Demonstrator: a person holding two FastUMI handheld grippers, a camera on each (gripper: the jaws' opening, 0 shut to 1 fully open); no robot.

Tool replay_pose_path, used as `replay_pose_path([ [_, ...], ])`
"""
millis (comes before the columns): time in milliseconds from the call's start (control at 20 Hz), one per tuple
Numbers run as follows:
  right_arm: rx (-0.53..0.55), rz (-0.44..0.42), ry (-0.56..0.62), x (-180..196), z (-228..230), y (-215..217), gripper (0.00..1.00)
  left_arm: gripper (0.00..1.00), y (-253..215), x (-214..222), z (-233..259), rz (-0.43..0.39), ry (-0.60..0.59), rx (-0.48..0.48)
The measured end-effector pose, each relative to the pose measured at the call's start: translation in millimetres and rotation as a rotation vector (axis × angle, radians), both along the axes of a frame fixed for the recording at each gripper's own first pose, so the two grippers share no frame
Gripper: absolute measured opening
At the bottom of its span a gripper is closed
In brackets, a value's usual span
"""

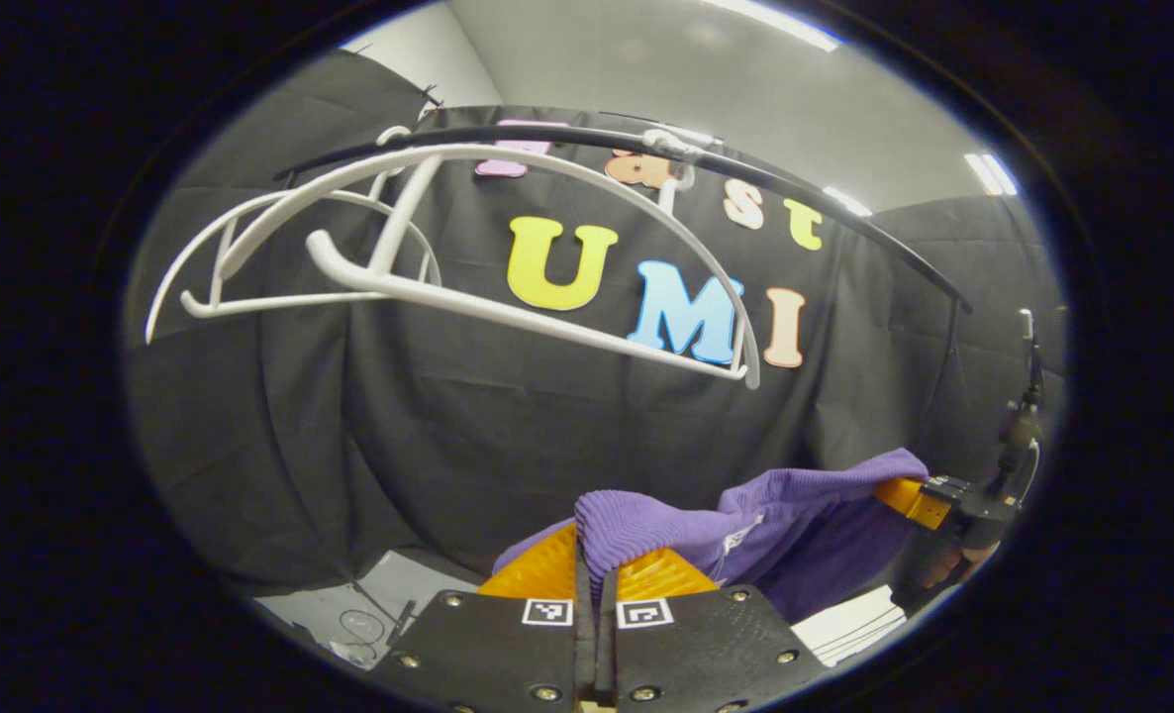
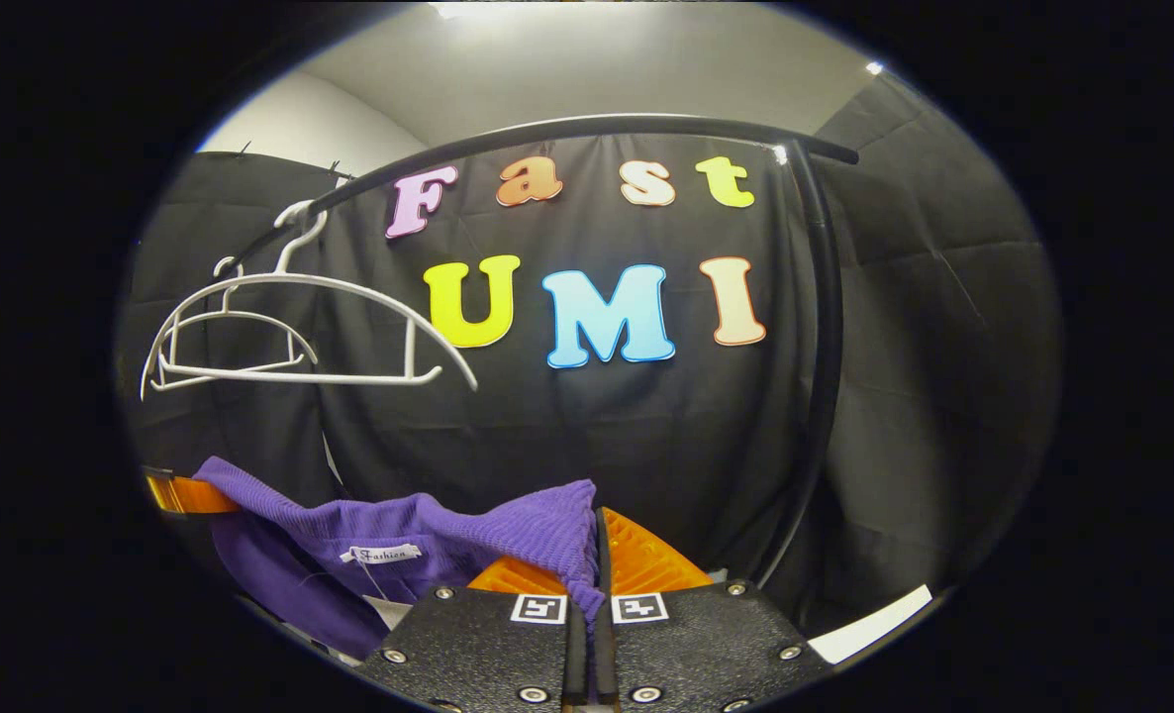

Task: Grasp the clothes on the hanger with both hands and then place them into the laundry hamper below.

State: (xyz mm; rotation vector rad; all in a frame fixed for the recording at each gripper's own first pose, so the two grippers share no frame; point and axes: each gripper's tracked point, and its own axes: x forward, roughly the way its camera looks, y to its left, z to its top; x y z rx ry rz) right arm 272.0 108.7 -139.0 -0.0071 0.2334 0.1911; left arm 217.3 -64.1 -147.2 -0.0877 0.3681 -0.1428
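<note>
Below the bare white hangers [image 1: 508, 297], the left gripper [image 1: 595, 564] and right gripper [image 2: 592, 555] each pinch closed on the purple garment [image 1: 765, 535] stretched between them; the right gripper view adds the rail's upright post [image 2: 825, 347].

The purple garment [image 2: 389, 555] drops out of sight at the lower edge.
</note>
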Motion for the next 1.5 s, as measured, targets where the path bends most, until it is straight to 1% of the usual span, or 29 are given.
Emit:
replay_pose_path([
  [50, -0.004, -0.007, 0.008, -12.8, -1.2, 4.5, 0.02, 0.07, 7.2, -8.0, -3.1, -0.013, 0.009, -0.004],
  [100, -0.011, -0.012, 0.02, -25.7, -4.0, 8.8, 0.02, 0.01, 15.0, -15.9, -5.5, -0.028, 0.014, -0.002],
  [200, -0.017, -0.028, 0.045, -50.9, -10.3, 18.3, 0.03, 0.01, 28.1, -32.1, -14.2, -0.055, 0.027, 0.003],
  [250, -0.02, -0.036, 0.06, -63.3, -15.1, 23.6, 0.03, 0.07, 35.1, -39.9, -18.6, -0.068, 0.037, -0.001],
  [300, -0.026, -0.042, 0.071, -75.5, -19.3, 28.6, 0.02, 0.07, 42.0, -48.5, -24.3, -0.077, 0.046, -0.011],
  [350, -0.031, -0.047, 0.082, -87.9, -23.9, 34.2, 0.03, 0.01, 47.9, -57.3, -29.8, -0.086, 0.058, -0.019],
  [500, -0.033, -0.056, 0.108, -117.6, -37.7, 50.9, 0.03, 0.01, 66.6, -78.5, -50.7, -0.11, 0.079, -0.011],
  [600, -0.012, -0.054, 0.154, -133.0, -55.0, 61.9, 0.03, 0.01, 74.5, -88.4, -65.0, -0.121, 0.091, 0.005],
  [650, -0.003, -0.054, 0.176, -139.6, -62.5, 66.7, 0.03, 0.07, 77.6, -92.6, -73.7, -0.125, 0.101, 0.012],
  [700, -0.003, -0.053, 0.195, -144.9, -70.1, 69.8, 0.03, 0.01, 82.1, -96.4, -80.5, -0.128, 0.111, 0.019],
  [850, -0.036, -0.035, 0.248, -158.9, -95.6, 74.0, 0.03, 0.01, 89.0, -111.1, -105.8, -0.135, 0.154, 0.038],
  [900, -0.043, -0.03, 0.271, -164.0, -104.0, 68.0, 0.03, 0.07, 89.2, -116.7, -115.5, -0.138, 0.167, 0.041],
  [950, -0.046, -0.028, 0.293, -167.3, -114.2, 65.2, 0.02, 0.07, 88.9, -117.3, -126.4, -0.141, 0.179, 0.047],
  [1000, -0.046, -0.029, 0.315, -168.9, -123.9, 63.1, 0.03, 0.01, 87.2, -114.2, -135.4, -0.144, 0.191, 0.052],
  [1200, -0.023, -0.055, 0.409, -179.0, -167.5, 53.7, 0.03, 0.01, 78.2, -120.9, -178.6, -0.163, 0.264, 0.071],
  [1350, -0.02, -0.082, 0.453, -182.3, -197.3, 44.0, 0.03, 0.01, 70.9, -128.9, -224.7, -0.187, 0.333, 0.093],
  [1500, 0.01, -0.115, 0.502, -182.3, -234.2, 40.4, 0.03, 0.01, 75.4, -138.9, -281.2, -0.229, 0.39, 0.16],
])
